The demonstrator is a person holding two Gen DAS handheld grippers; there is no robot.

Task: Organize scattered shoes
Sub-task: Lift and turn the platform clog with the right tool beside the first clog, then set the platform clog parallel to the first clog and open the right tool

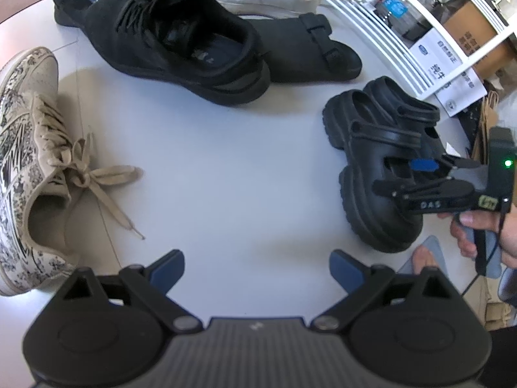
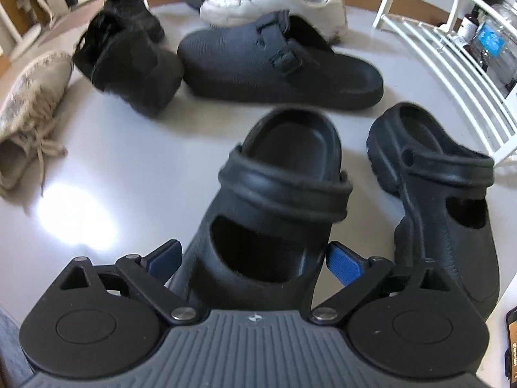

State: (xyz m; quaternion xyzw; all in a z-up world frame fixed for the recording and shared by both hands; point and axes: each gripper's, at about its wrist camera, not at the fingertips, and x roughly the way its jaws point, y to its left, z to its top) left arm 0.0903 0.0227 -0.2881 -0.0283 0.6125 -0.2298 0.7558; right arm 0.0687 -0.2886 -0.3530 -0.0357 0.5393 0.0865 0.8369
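Two black chunky clogs stand side by side on the white table (image 1: pixel 226 168). In the right wrist view, my right gripper (image 2: pixel 253 262) straddles the toe end of the nearer clog (image 2: pixel 281 194). Its blue pads (image 2: pixel 342 265) sit just off the clog's sides, so it is open. The second clog (image 2: pixel 436 194) lies to its right. The left wrist view shows the same clog pair (image 1: pixel 371 129) with the right gripper (image 1: pixel 407 177) over the nearer one. My left gripper (image 1: pixel 257 270) hangs open above bare table, with nothing between its fingers.
A patterned beige sneaker (image 1: pixel 29 161) lies at the left. Two black sneakers (image 1: pixel 181 45), a black buckled clog (image 2: pixel 274 64) and a white sneaker (image 2: pixel 274 3) lie at the back. A white wire rack (image 2: pixel 452 64) stands at the right edge. A hand (image 1: pixel 478 226) holds the right gripper.
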